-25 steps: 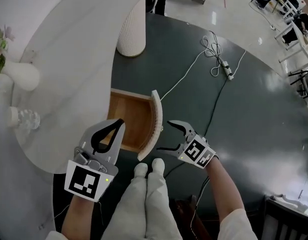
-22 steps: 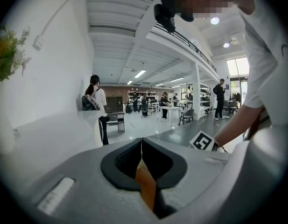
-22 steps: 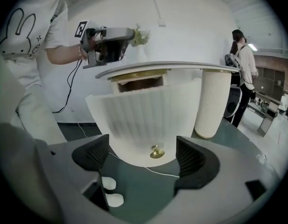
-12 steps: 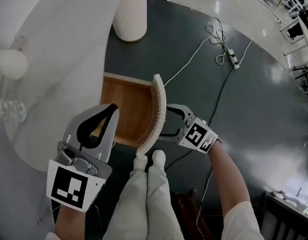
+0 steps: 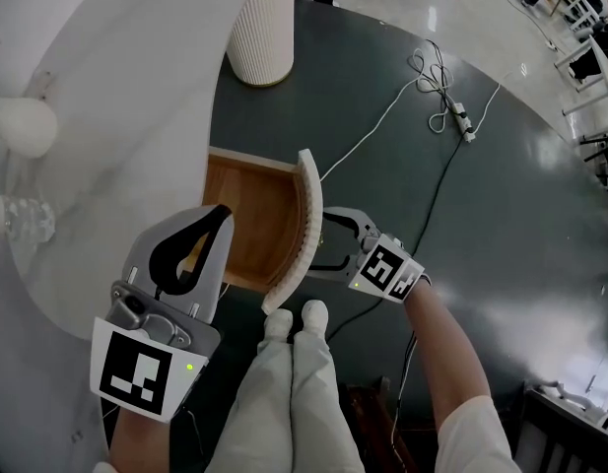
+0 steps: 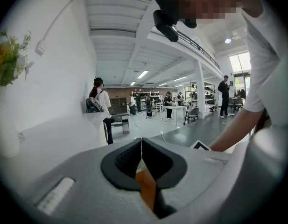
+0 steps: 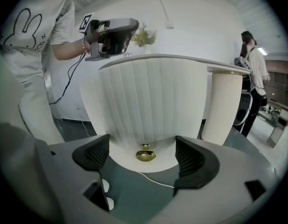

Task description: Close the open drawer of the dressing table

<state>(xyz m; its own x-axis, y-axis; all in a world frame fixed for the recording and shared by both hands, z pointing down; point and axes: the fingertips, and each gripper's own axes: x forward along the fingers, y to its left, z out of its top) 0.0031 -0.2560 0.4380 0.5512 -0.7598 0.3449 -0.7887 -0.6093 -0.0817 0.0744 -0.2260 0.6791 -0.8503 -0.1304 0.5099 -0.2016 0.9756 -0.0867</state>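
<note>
The dressing table (image 5: 116, 116) has a white top. Its drawer (image 5: 249, 220) stands pulled out, wooden inside, with a curved white fluted front (image 5: 305, 225). A brass knob (image 7: 145, 155) sits low on that front (image 7: 144, 106). My right gripper (image 5: 323, 240) is open and right at the front's outer face. In the right gripper view the right gripper (image 7: 143, 157) has the knob between and just beyond its fingertips, touching neither. My left gripper (image 5: 221, 217) is shut on nothing and hovers over the drawer's near left corner. The left gripper (image 6: 141, 146) shows its pads pressed together.
A fluted white table leg (image 5: 261, 28) stands behind the drawer. A white vase (image 5: 23, 124) and a glass bottle (image 5: 18, 220) sit on the top at left. A power strip with cables (image 5: 451, 121) lies on the dark floor. The person's feet (image 5: 294, 321) are below the drawer.
My right gripper has moved left from open floor up to the drawer front and now frames the knob. The left gripper has come nearer the camera. The drawer is about as far out.
</note>
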